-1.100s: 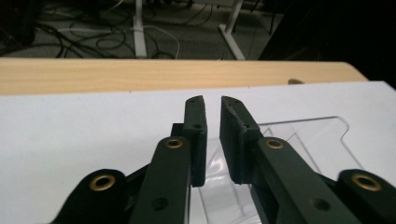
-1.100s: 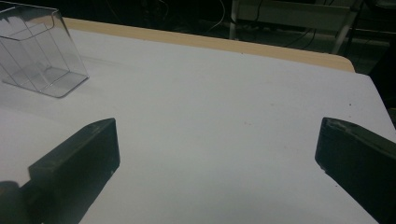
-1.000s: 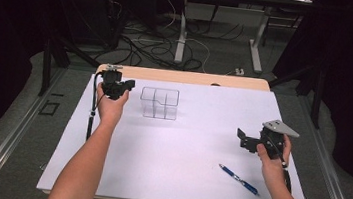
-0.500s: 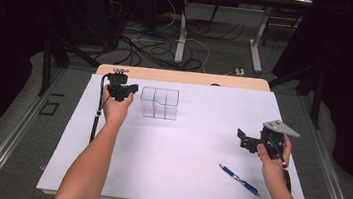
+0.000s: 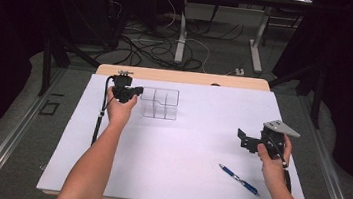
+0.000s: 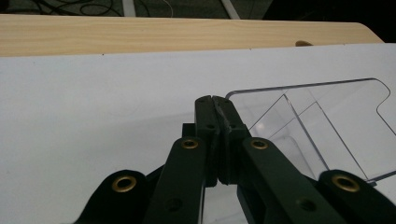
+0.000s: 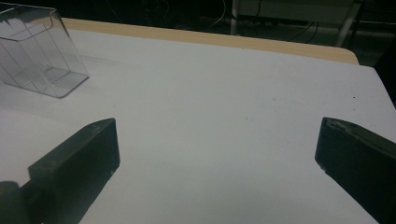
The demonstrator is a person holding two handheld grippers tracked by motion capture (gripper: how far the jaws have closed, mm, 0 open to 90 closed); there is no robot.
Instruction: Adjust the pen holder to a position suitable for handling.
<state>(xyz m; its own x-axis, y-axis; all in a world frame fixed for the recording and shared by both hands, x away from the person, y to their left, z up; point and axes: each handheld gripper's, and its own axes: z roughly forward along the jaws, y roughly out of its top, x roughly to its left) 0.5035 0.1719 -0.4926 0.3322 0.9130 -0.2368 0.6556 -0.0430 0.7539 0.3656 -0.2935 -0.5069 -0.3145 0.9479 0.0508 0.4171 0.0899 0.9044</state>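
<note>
The clear organizer [image 5: 161,103] stands at the far left of the tabletop [image 5: 180,180], its long axis running left to right. The left hand-held gripper [image 5: 136,91], jaws pressed together with nothing between them, sits just beside the organizer's left end, tips at its near corner [image 6: 233,100]. The right hand-held gripper [image 5: 241,137], jaws spread and empty, is well apart, with the pen [image 5: 239,179] nearer to it. The left is far better placed to handle the organizer.
</note>
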